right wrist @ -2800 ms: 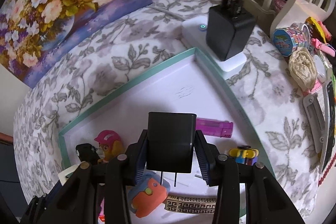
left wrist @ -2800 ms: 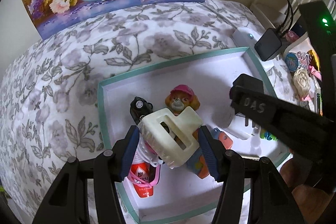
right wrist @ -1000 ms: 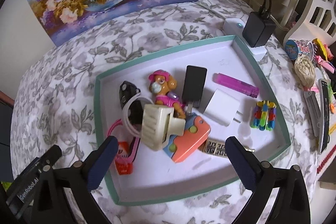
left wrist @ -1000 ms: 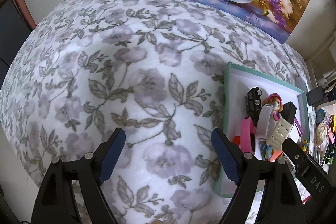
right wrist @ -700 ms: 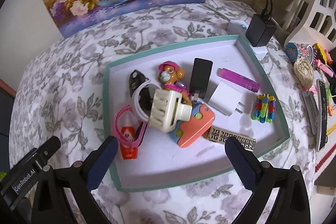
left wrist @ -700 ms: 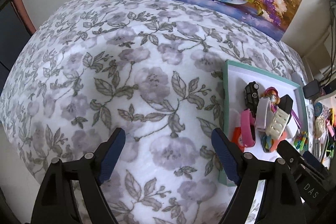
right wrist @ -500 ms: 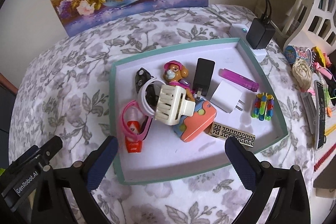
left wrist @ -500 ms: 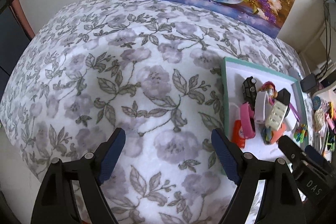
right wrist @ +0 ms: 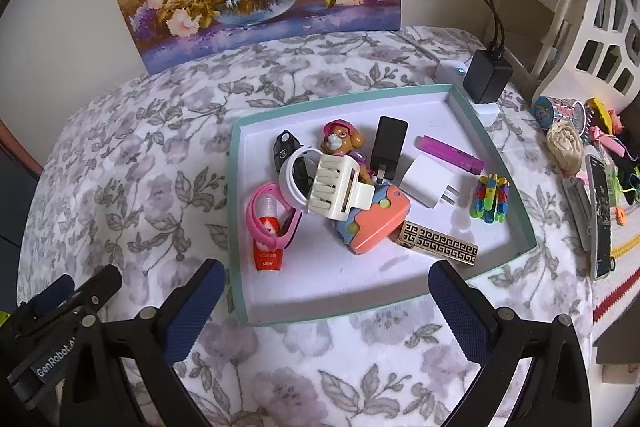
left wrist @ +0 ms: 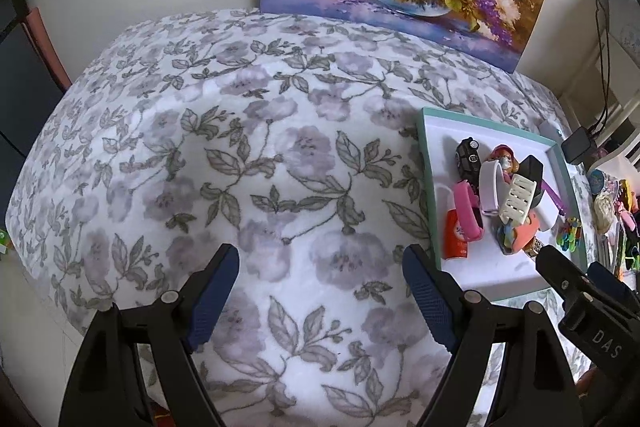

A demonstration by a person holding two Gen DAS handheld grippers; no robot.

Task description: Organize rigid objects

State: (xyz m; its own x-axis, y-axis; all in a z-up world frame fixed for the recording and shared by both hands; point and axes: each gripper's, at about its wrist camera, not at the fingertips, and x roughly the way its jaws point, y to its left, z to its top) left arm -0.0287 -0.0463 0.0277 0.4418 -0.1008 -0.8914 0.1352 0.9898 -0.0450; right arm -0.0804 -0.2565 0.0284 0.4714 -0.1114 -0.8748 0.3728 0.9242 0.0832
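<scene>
- The left gripper (left wrist: 320, 291) has its fingers spread wide with nothing between them; they hang over bare floral cloth, and the tray (left wrist: 425, 187) lies off beyond the right-hand finger.
- The right gripper (right wrist: 324, 311) is also spread and empty. The near rim of the tray (right wrist: 236, 227) sits just ahead of its fingers, roughly between them.
- Inside the tray, ahead of the right gripper's fingers, the things lie gathered: a cream hair claw clip (right wrist: 336, 187) resting on top of a white ring (right wrist: 292, 175) and an orange toy camera (right wrist: 376, 223), a pink wristband (right wrist: 260, 215) over a small red tube (right wrist: 267, 251), a pup figurine (right wrist: 340, 139), a small black toy car (right wrist: 284, 149), a black charger (right wrist: 389, 143), a white charger (right wrist: 428, 183), a purple lighter (right wrist: 448, 153), a gold patterned lighter (right wrist: 440, 241) and a colourful block toy (right wrist: 492, 197).
- Judged from this, the collecting looks largely done: the cloth-covered desk (left wrist: 200, 147) around the fingers carries no loose item.
- What may be left: the pile in the tray is heaped and not tidy, and beyond the tray's far right side more clutter (right wrist: 592, 167) lies along the desk edge; whether that belongs to the task I cannot tell.
</scene>
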